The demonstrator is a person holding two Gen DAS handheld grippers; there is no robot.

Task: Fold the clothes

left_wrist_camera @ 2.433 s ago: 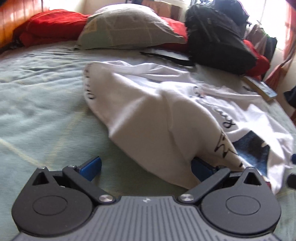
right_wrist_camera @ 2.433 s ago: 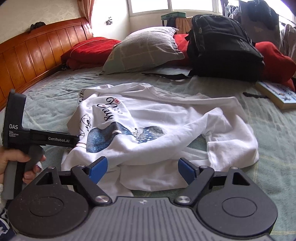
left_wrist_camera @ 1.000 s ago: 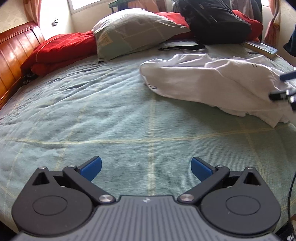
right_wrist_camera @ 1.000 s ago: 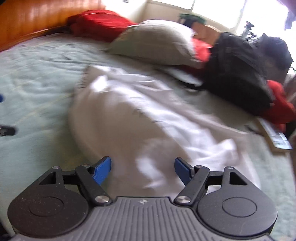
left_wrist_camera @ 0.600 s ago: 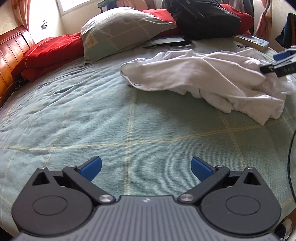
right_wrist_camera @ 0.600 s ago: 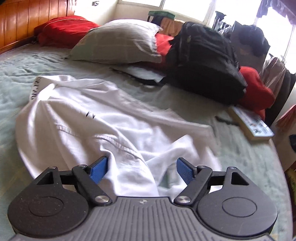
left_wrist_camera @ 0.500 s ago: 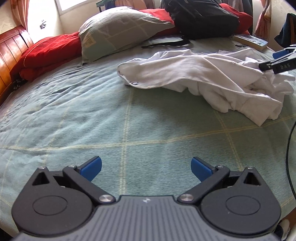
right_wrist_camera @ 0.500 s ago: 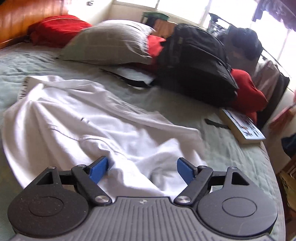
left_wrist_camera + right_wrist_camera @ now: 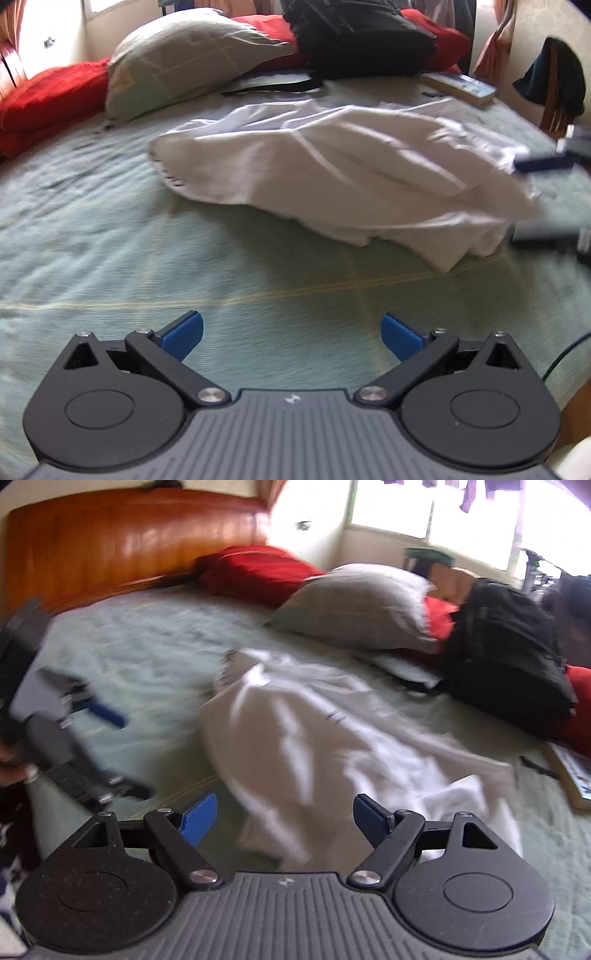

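Both claws are spread wide and hold nothing: the left claw [image 9: 291,336] over bare green bed [image 9: 110,236], the right claw [image 9: 284,818] at the near edge of the shirt [image 9: 332,738]. The white shirt lies crumpled mid-bed, with a grey pillow [image 9: 362,605] and black backpack [image 9: 509,657] beyond it.

Daylight pours in from the far window [image 9: 436,513], blown out to white glare, and leaves a soft shadow under the shirt [image 9: 343,173] on the bed [image 9: 110,240]. Both views are motion-blurred, the right wrist view more so. Fisheye bending curves the edges.
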